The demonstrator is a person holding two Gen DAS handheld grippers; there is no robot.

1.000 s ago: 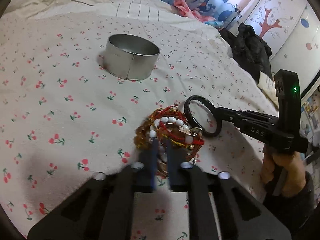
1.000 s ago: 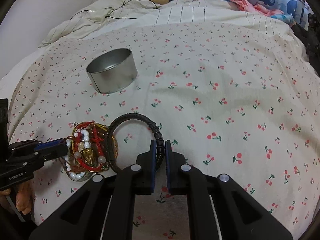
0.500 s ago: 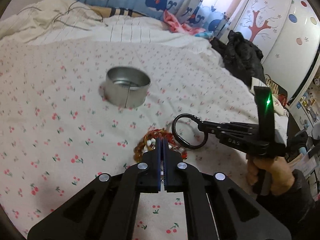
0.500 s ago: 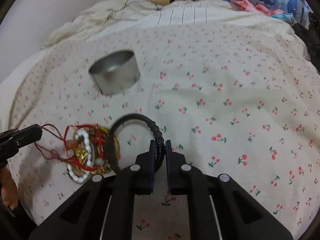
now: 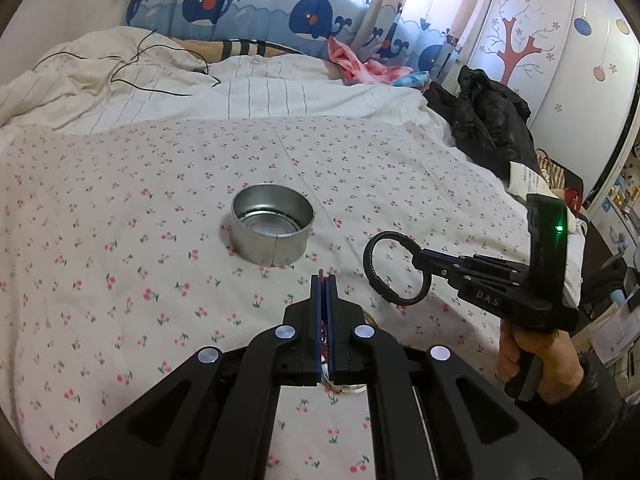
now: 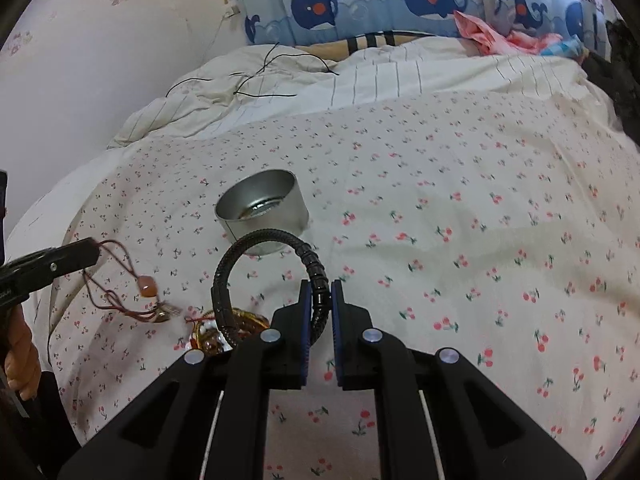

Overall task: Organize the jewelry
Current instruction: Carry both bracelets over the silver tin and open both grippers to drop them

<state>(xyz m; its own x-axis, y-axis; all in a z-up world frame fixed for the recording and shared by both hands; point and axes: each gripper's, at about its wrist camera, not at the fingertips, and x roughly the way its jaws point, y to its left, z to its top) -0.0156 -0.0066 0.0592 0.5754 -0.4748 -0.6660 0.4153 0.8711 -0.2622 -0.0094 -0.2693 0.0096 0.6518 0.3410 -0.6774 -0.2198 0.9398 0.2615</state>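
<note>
A round silver tin [image 5: 273, 228] [image 6: 263, 211] stands open on the cherry-print bedspread. My right gripper [image 6: 319, 285] [image 5: 420, 258] is shut on a black braided bracelet [image 6: 256, 264] [image 5: 394, 268], held up in the air beside the tin. My left gripper [image 5: 324, 278] [image 6: 94, 246] is shut on a red cord bracelet [image 6: 120, 284] with an orange bead [image 6: 145, 285], which dangles below its tip. In the left wrist view that cord shows only as a red sliver between the pads. A pile of beaded bracelets [image 6: 216, 330] lies on the spread below both grippers.
A striped white duvet [image 5: 200, 92] with a thin black cable [image 5: 160, 68] is bunched at the far side. A black jacket [image 5: 492, 120] lies at the bed's right edge. A hand [image 5: 536, 360] grips the right tool.
Both grippers have risen from the bedspread. The left one shut on the red cord and pulled it up out of the pile; the black bracelet lifted clear too.
</note>
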